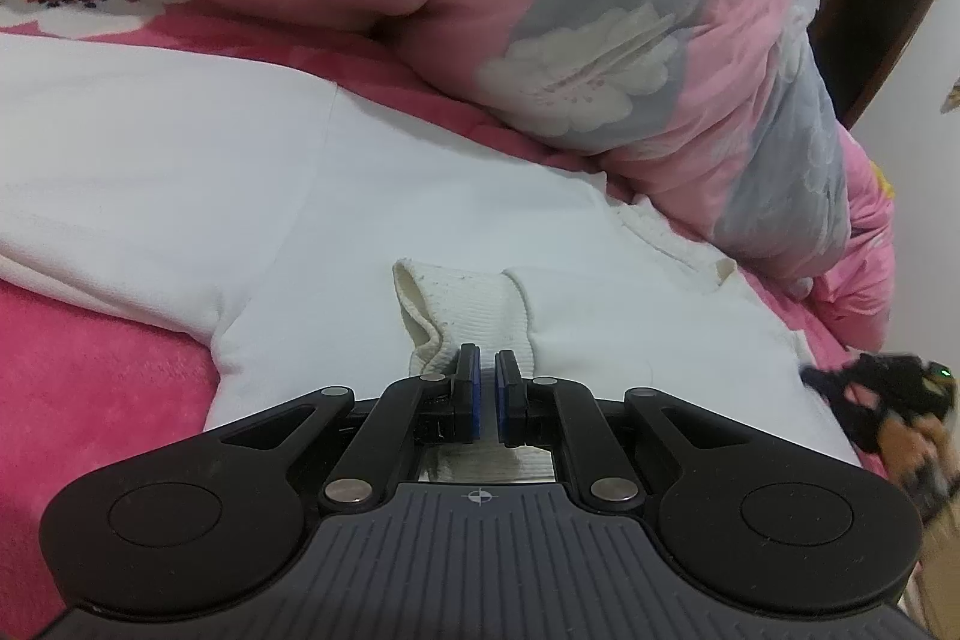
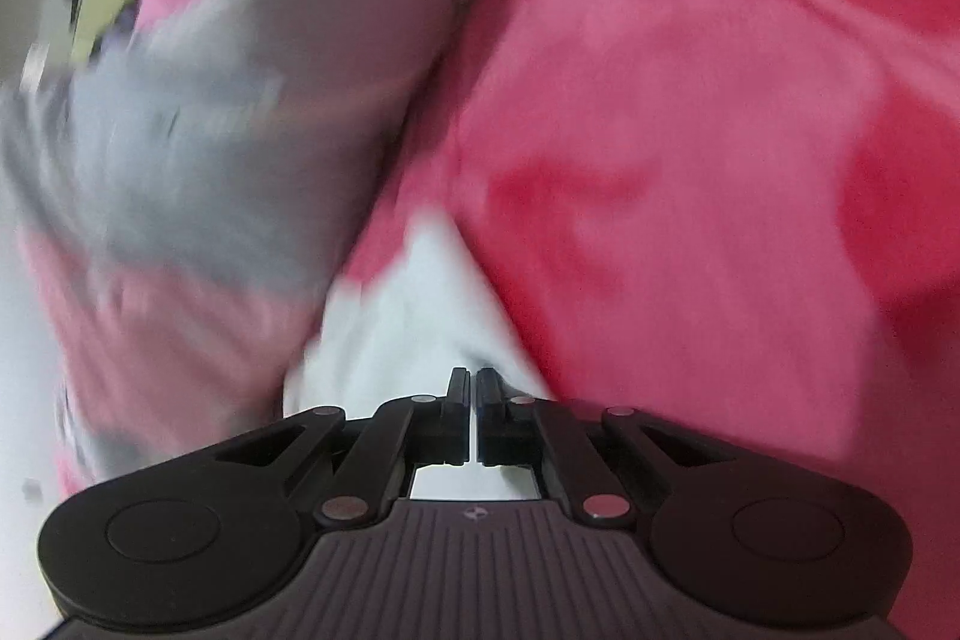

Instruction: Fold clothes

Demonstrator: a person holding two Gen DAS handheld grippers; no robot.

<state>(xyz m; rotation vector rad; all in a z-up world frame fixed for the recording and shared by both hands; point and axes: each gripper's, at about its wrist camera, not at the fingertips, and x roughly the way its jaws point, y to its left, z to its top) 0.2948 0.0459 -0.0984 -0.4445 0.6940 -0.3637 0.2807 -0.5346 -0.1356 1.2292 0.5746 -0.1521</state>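
a: where's the white sweatshirt point(image 1: 252, 172)?
b: flat on the pink bed point(image 1: 90, 370). left gripper point(image 1: 487, 370) fingers pinch its ribbed cuff point(image 1: 474, 304).
a: right gripper point(image 2: 473, 388)?
b: fingers nipped together on white cloth.

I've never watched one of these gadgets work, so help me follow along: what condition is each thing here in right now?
White sweatshirt: spread flat on the bed, not yet folded.
Sleeve cuff: laid over the body, pinched at its end.
Left tongs: shut on the sleeve cuff.
Right tongs: shut on white fabric; view blurred.
Pink and grey duvet: bunched up beside the sweatshirt.
Pink blanket: spread underneath.
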